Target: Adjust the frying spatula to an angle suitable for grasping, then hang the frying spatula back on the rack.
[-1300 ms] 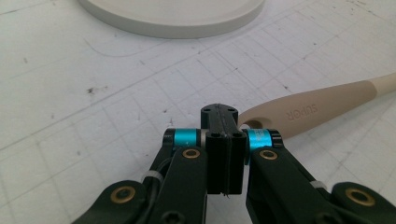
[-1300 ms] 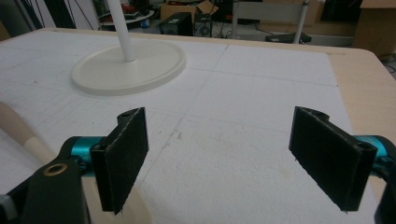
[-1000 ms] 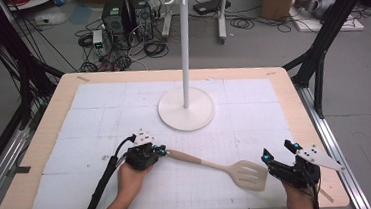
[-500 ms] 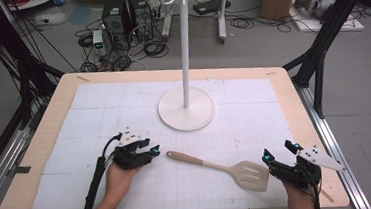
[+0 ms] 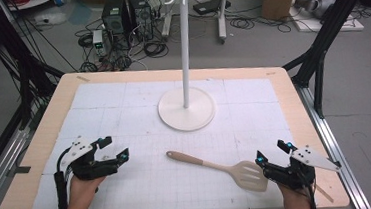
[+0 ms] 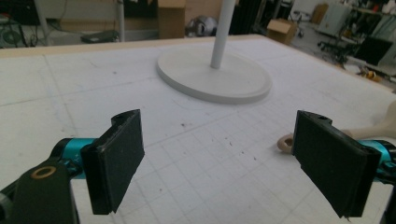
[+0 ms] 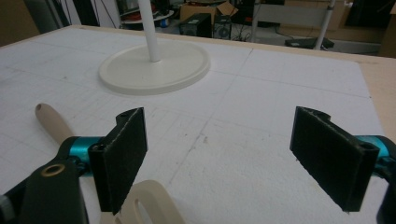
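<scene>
A beige slotted spatula [image 5: 217,167] lies flat between the spread left gripper [image 5: 111,149] and spread right gripper [image 5: 272,154].

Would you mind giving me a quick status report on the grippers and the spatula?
Left gripper open, holding nothing. Right gripper open beside the spatula blade, not gripping. Spatula flat on the mat, handle toward the hook stand. Nothing between them.

Spatula [image 5: 221,168] lies between both tools; stand [image 5: 187,108] blocks the table's [image 5: 122,97] middle.
</scene>
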